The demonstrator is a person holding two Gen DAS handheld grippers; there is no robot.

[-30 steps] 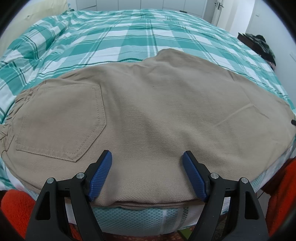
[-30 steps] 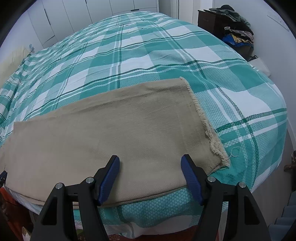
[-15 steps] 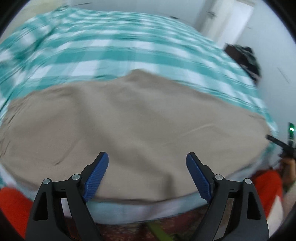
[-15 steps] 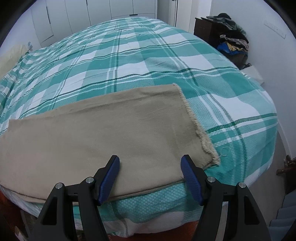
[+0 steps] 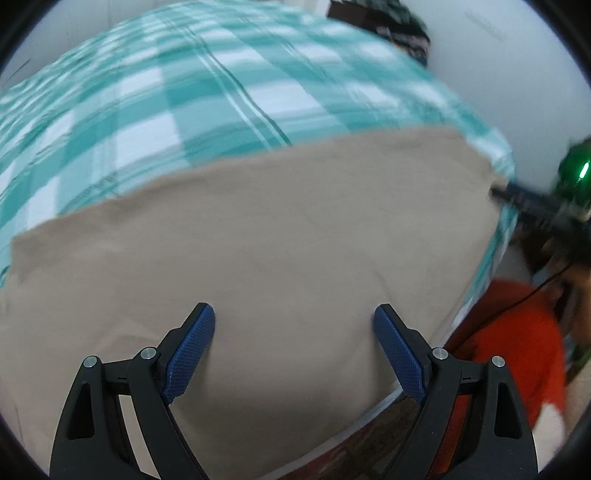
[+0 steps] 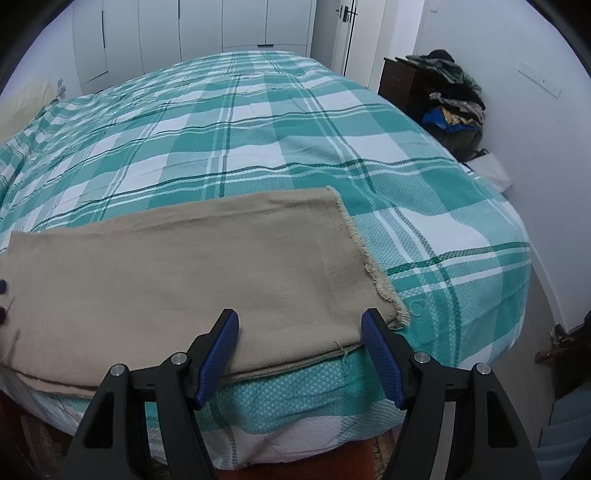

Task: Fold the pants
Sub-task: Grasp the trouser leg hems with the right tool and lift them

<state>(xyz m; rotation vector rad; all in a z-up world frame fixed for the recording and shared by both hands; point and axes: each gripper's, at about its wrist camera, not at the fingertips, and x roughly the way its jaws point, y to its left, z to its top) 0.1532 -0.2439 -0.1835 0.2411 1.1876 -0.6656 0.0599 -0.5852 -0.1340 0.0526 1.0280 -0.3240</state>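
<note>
Beige pants (image 5: 280, 236) lie flat along the near edge of the bed, legs doubled one on the other. My left gripper (image 5: 293, 323) is open and empty, hovering over the middle of the pants; this view is blurred. In the right wrist view the leg end (image 6: 229, 266) with its frayed hem (image 6: 373, 269) lies at the right. My right gripper (image 6: 299, 326) is open and empty, just above the near edge of the pants by the hem corner. The left gripper's blue fingertips (image 6: 3, 285) show at the far left.
The bed has a teal and white plaid cover (image 6: 295, 125). A dark dresser with piled clothes (image 6: 447, 92) stands at the right wall. White wardrobes (image 6: 192, 33) and a door are behind. The person in an orange shirt (image 5: 517, 332) and the right gripper (image 5: 535, 206) appear at right.
The left gripper has swung right along the pants, from the back pocket and waist toward the legs. The right gripper has drawn back slightly. Both stay open.
</note>
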